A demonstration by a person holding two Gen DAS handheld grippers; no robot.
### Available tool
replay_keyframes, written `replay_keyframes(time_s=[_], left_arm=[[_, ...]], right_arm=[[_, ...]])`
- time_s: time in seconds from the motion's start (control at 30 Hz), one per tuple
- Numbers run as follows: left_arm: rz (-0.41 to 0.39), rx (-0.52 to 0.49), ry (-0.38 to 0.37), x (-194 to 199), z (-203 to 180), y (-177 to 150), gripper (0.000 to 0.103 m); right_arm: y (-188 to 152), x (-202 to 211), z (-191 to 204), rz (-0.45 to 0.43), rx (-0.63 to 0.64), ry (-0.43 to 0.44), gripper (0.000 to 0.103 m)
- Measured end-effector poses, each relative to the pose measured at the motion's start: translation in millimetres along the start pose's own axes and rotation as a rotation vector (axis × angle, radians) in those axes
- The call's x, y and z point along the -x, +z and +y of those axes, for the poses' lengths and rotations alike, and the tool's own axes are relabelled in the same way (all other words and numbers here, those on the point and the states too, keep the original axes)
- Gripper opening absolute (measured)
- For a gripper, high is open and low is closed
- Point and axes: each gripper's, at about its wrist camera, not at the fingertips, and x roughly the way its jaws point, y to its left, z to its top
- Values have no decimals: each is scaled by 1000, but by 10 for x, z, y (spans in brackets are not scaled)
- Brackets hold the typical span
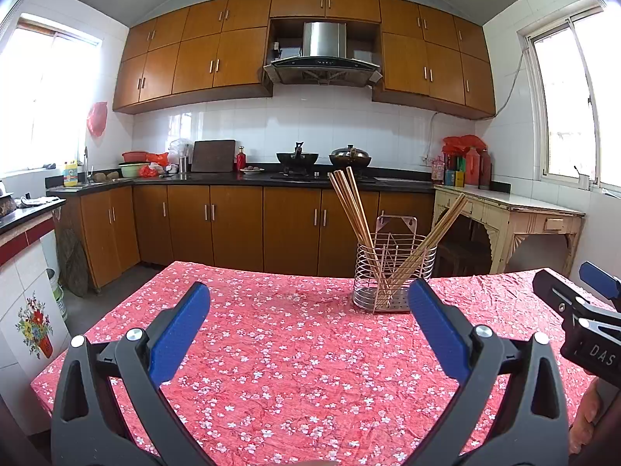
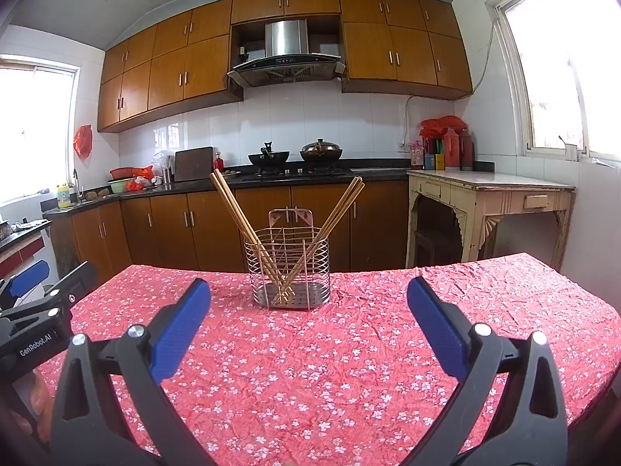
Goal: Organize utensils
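A wire utensil holder [image 1: 392, 272] [image 2: 289, 268] stands on the red floral tablecloth near the table's far edge. Several wooden chopsticks [image 1: 351, 209] [image 2: 236, 209] lean inside it, one bunch to the left, another bunch [image 1: 442, 229] [image 2: 337, 213] to the right. My left gripper [image 1: 308, 303] is open, short of the holder and to its left, nothing between its blue pads. My right gripper [image 2: 308, 303] is open too, facing the holder from a little way back, empty. Each gripper shows at the edge of the other's view.
The table [image 1: 271, 369] [image 2: 465, 330] carries a wrinkled red cloth with white flowers. Beyond it are brown kitchen cabinets, a black counter with woks [image 2: 269, 157], and a cream side table [image 2: 493, 190] at the right. A hand shows at the frame edges.
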Motion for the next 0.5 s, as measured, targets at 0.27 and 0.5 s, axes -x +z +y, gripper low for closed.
replay_keyframes(time_s=[0.27,0.5], left_arm=[[1,0,-1,1,-7,0,101],[2,-1,-1,-1,-11,0,101]], right_arm=[[3,-1,3,0,0,0,99],[3,-2,1,1,-1,0,99]])
